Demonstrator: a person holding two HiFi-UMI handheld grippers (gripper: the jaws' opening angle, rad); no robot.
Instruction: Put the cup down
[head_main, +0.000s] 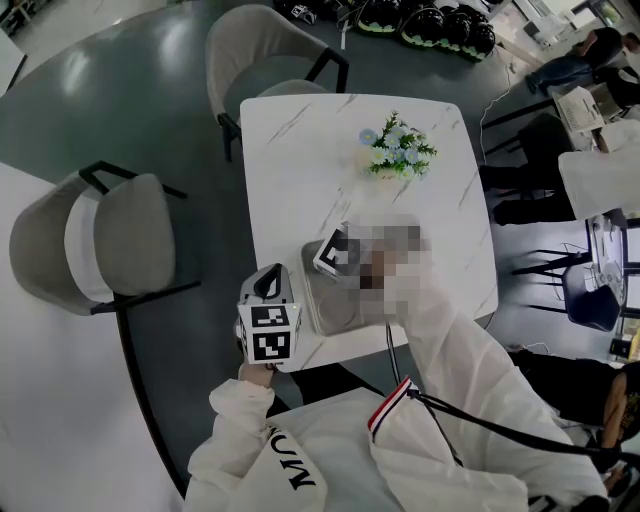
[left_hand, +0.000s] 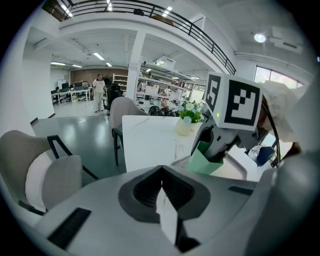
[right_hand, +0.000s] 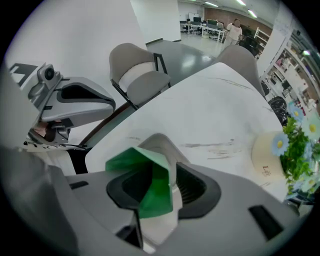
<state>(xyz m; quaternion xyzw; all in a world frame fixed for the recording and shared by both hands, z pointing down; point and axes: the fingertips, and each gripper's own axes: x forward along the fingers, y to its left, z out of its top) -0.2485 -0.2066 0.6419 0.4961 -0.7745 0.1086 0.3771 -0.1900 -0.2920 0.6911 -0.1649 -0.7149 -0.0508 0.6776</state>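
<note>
The green paper cup (right_hand: 150, 187) sits between the fingers of my right gripper (right_hand: 156, 192), its wall creased into angular folds. The jaws stand apart and do not seem to press on it. In the left gripper view the cup (left_hand: 207, 161) hangs tilted under my right gripper (left_hand: 216, 150), just over the near rim of the grey tray (left_hand: 245, 162). The head view shows the right gripper's marker cube (head_main: 335, 252) above the tray (head_main: 325, 305); the cup is hidden there. My left gripper (head_main: 268, 290) is held off the table's front left edge, shut and empty.
The tray lies at the front of a white marble table (head_main: 290, 150). A small pot of flowers (head_main: 396, 150) stands at the far right. Grey chairs stand to the left (head_main: 100, 240) and behind (head_main: 265, 50). A person sits far right (head_main: 590, 55).
</note>
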